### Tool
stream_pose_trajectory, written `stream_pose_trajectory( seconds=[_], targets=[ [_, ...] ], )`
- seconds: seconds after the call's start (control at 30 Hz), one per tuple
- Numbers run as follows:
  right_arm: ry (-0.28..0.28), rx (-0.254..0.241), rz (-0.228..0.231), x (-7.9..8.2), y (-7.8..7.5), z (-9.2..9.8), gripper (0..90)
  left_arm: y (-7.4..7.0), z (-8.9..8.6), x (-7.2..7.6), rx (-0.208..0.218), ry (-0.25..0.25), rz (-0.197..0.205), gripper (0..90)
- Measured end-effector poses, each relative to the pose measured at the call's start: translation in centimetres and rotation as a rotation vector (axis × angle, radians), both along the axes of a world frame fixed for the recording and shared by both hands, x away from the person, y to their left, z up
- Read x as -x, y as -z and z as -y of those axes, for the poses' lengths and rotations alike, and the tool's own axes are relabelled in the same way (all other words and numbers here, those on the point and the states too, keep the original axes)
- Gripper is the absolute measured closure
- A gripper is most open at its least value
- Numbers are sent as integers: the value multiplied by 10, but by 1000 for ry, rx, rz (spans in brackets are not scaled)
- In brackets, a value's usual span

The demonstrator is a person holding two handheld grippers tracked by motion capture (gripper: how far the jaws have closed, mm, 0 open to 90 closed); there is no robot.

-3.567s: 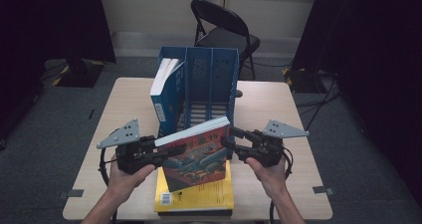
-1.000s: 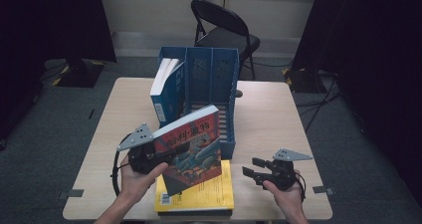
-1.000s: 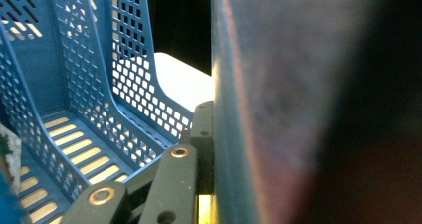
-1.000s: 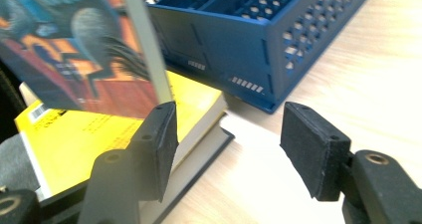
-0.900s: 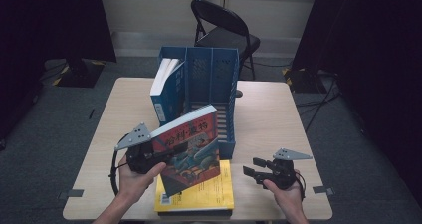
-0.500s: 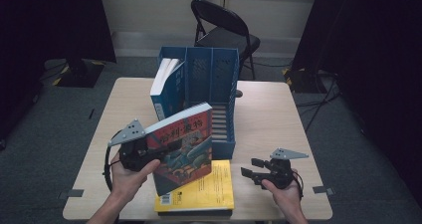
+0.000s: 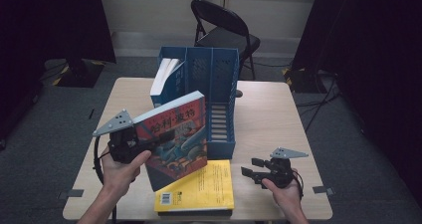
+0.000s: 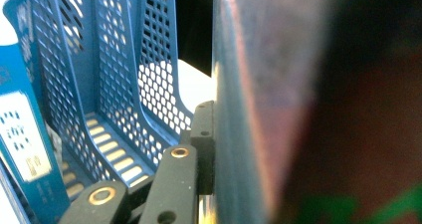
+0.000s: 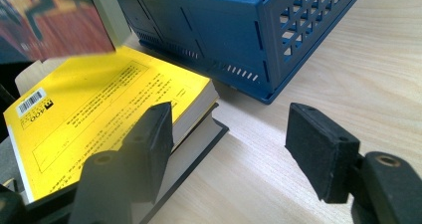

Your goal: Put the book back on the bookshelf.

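My left gripper (image 7: 151,143) is shut on the left edge of a red-covered book (image 7: 179,129), which it holds upright and tilted above a yellow book (image 7: 199,186) lying on the table. In the left gripper view one finger (image 8: 201,139) presses on the red book (image 8: 298,109); the other is hidden behind it. My right gripper (image 7: 249,166) rests near the table's front right, open; its jaws have just been opening and nothing is between them. In the right gripper view the gripper (image 9: 229,129) faces the yellow book (image 9: 99,109) and the red book's corner (image 9: 50,20).
A blue file rack (image 7: 221,79) stands mid-table behind the books, with a blue-and-white book (image 7: 166,79) leaning in its left compartment. A dark book (image 9: 199,134) lies under the yellow one. Bare table (image 7: 278,114) lies right of the rack. A folding chair (image 7: 219,25) stands beyond.
The right gripper has let go of the red book and drawn back to the front right. The left gripper has lifted the book up and to the left.
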State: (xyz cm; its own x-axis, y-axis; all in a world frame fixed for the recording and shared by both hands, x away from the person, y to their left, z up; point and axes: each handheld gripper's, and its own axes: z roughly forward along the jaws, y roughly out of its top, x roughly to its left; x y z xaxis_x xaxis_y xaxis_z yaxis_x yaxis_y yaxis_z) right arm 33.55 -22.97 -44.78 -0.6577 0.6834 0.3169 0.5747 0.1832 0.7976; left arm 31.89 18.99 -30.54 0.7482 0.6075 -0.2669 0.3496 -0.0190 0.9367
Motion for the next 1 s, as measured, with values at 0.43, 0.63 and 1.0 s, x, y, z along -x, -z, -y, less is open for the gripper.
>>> stream_pose_trajectory(
  seconds=[0.43, 0.63, 1.0],
  targets=[
    [10, 10, -2, -2, 2, 1, 350, -19, 12, -8, -34, -93, 41, 747],
    [6, 15, -6, -3, 3, 1, 352, -21, 14, -21, -15, -117, 17, 746],
    [2, 22, -10, -4, 4, 0, 350, -34, 29, -45, -34, -184, 34, 746]
  ],
)
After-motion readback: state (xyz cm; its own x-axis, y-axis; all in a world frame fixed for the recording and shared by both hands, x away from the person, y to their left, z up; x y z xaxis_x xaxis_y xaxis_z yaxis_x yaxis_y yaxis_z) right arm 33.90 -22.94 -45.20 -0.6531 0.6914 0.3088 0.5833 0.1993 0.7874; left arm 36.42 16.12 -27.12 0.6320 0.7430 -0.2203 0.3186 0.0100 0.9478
